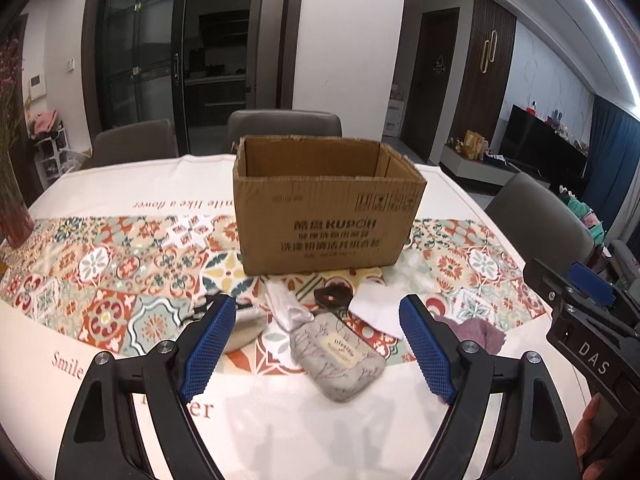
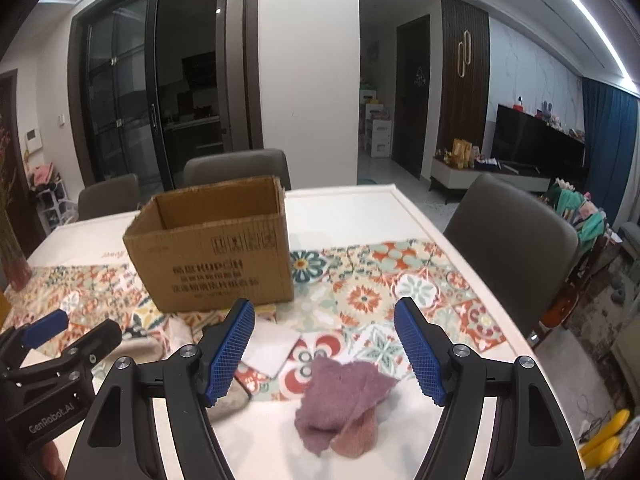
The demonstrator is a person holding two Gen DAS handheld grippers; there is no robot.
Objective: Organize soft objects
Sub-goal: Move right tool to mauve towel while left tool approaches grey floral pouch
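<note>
An open-topped cardboard box stands on the patterned tablecloth. Soft things lie in front of it: a grey tree-print pouch, a white cloth, a dark brown item, a silvery-white bag and a purple towel. My left gripper hangs open just above the pouch, touching nothing. My right gripper is open over the purple towel with nothing between its pads.
Grey chairs stand around the table. A red vase is at the far left. The table's right edge runs close to the purple towel. A greyish soft item lies behind my left finger.
</note>
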